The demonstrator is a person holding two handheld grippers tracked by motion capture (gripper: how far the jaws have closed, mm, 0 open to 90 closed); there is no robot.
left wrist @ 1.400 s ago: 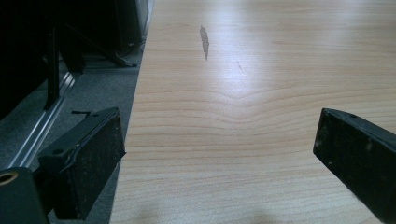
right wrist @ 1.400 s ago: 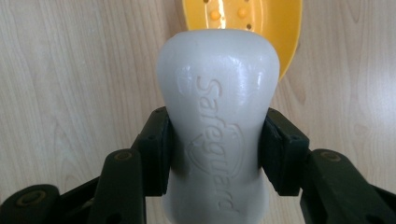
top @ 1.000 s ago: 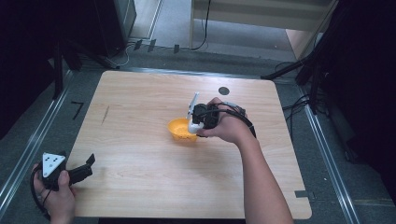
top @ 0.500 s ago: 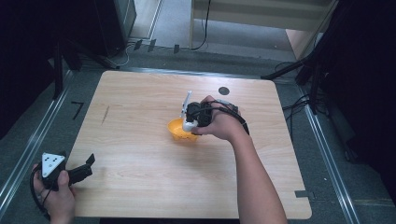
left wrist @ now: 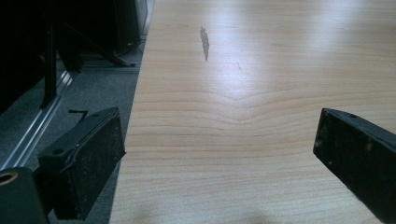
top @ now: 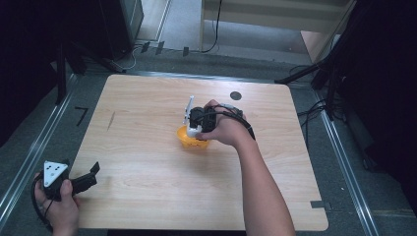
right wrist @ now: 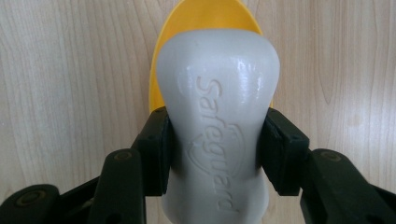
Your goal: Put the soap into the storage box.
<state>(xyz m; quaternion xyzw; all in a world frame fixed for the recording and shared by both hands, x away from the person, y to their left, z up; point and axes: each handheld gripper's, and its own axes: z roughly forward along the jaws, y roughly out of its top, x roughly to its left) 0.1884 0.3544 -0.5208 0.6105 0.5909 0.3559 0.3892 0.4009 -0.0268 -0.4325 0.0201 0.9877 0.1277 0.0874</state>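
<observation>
Jaws of the right gripper [right wrist: 215, 154] are clamped on a white bar of soap [right wrist: 217, 121], pressing its two narrow sides, with the embossed brand name facing the camera in the right gripper view. Just behind and below the soap sits a yellow-orange bowl [right wrist: 205, 18], its rim peeking out past the top of the bar.

Compared with a second ago, the right hand [top: 223, 129] has drifted across the counter [top: 147, 128] toward the far left, and the bowl now lies slightly nearer the person's side of the gripper rather than directly under its nose. The grip itself has not altered; the bar has stayed pinched the whole while. From the high view the soap looks to be hanging over the bowl's far rim, though whether it touches the bowl cannot be told.

Judging by this, the soap is either being carried to the bowl or lifted away from it, and the small shift suggests an alignment in progress, not a release.

Over at the near left corner, the left gripper [top: 81, 179] rests with its jaws wide apart and nothing between them, unmoved.
</observation>
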